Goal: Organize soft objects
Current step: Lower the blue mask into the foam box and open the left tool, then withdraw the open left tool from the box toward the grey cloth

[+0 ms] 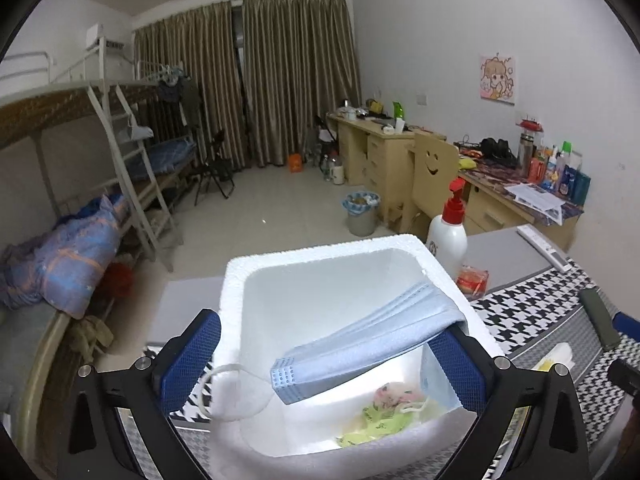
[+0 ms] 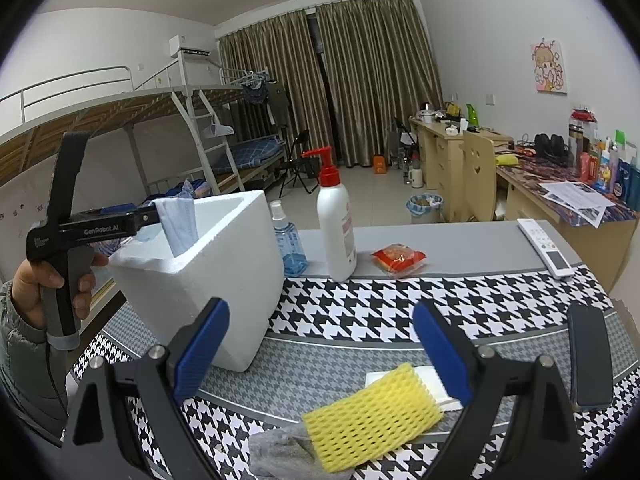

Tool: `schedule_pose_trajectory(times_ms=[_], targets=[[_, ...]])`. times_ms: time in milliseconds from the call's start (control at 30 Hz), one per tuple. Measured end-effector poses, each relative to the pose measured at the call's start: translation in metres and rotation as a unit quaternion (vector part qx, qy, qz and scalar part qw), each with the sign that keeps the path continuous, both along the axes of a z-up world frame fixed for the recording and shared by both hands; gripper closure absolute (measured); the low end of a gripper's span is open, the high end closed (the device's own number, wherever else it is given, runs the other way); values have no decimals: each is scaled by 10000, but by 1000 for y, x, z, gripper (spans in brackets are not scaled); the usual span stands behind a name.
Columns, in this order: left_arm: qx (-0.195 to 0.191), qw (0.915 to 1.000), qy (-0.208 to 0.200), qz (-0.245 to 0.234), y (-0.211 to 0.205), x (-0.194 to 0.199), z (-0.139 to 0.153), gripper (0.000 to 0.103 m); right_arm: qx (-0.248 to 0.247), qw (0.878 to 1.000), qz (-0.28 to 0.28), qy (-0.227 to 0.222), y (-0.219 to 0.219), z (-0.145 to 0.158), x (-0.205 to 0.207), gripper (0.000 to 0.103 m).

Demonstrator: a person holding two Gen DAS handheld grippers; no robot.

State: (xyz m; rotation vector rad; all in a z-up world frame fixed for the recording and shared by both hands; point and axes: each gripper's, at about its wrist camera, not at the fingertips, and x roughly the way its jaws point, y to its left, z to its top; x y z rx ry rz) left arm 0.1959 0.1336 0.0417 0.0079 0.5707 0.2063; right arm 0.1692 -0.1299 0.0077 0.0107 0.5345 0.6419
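A white foam box [image 1: 312,252] stands on the houndstooth table cover. My left gripper [image 1: 326,344] hangs over its near side, open wide, the left finger outside the box wall. A light blue face mask [image 1: 372,340] lies slack across the opening, one end draped over the right fingertip and the rim; no pad presses on it. Green and pink soft items [image 1: 376,420] lie on the box floor. In the right wrist view the mask [image 2: 178,224] hangs into the box [image 2: 208,280]. My right gripper [image 2: 320,312] is open above a yellow foam net [image 2: 372,416].
A grey mesh piece [image 2: 280,452] and a white pad [image 2: 432,380] lie beside the net. Behind the box stand a blue spray bottle [image 2: 290,244] and a white pump bottle [image 2: 336,232]. A red packet [image 2: 398,260], remote [image 2: 544,248] and dark case [image 2: 590,356] lie to the right.
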Motion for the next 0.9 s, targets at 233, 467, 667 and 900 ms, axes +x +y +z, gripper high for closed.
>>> schedule_pose_trajectory(times_ms=[233,467,667,900], targets=[[-22,9996,128,-243,-1,-6,-1,1,21,10000,12,-3,-1,0,0,8],[356,9989,148,-278,-10,-21,-3,1,44,10000,74,-16,0,0,-1,8],[650,9973,238,-234,-10,-32,-8,1,84,9998,164,-33,4,2,-4,8],[668,9969,155,-394,-19,-49,-6,1,124,9997,193,-85,2,4,-10,8]])
